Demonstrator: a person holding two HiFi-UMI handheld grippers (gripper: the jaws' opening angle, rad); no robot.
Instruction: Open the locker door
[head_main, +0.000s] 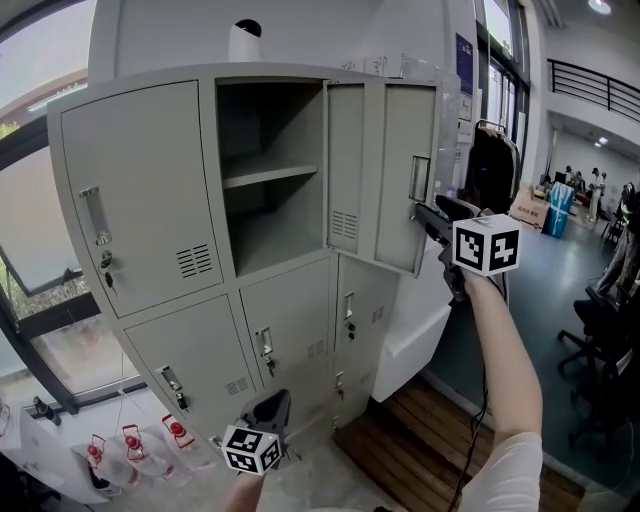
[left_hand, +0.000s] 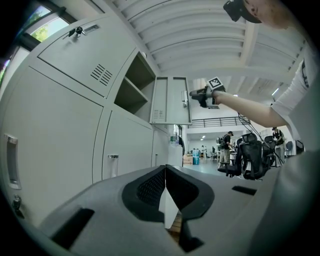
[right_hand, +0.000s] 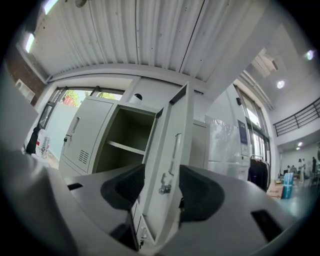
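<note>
- Left gripper (left_hand: 165, 172): jaws pressed together, nothing between them; the locker door (head_main: 405, 175) hangs open well above it.
- Right gripper (right_hand: 162, 186): jaws spread wide, gripping nothing; the door's handle edge stands just ahead, framed between them.

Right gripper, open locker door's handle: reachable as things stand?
Probably yes. The right gripper sits at the open door, its fingers apart, the handle just ahead with nothing in between.
</note>
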